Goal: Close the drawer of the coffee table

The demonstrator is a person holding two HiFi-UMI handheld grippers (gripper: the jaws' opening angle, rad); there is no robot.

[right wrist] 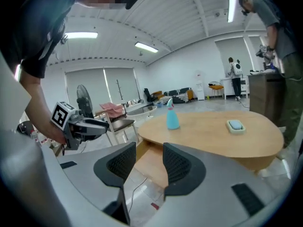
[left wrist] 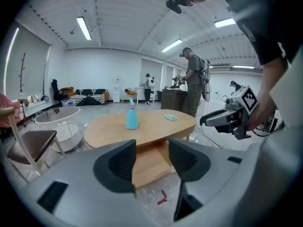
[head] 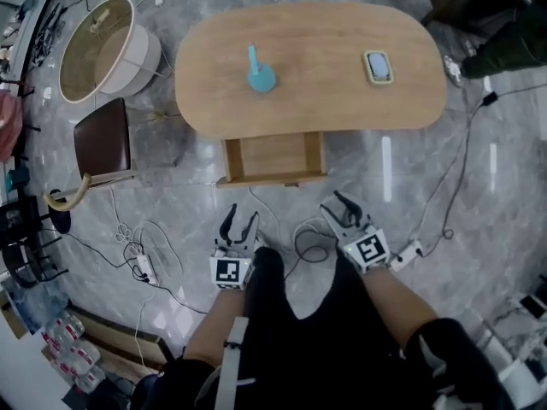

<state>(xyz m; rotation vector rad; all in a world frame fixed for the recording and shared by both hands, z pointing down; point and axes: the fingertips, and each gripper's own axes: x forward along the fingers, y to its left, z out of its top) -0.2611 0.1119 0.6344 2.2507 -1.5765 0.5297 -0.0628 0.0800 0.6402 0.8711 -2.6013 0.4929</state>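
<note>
The oval wooden coffee table (head: 316, 67) stands on the grey floor with its drawer (head: 273, 159) pulled out toward me at the near side. My left gripper (head: 241, 220) hovers a little in front of the drawer's left end, open and empty. To its right, my right gripper (head: 338, 205) is also open and empty, short of the drawer's right corner. In the left gripper view the open jaws (left wrist: 152, 162) frame the drawer (left wrist: 151, 171). The right gripper view shows the drawer (right wrist: 150, 170) beyond its own open jaws (right wrist: 149, 162).
A blue spray bottle (head: 261, 73) and a small dish (head: 379, 67) sit on the tabletop. A round white side table (head: 107, 49) and a brown chair (head: 102, 143) stand to the left. Cables (head: 137, 254) trail over the floor near my feet. People stand in the background (left wrist: 194, 84).
</note>
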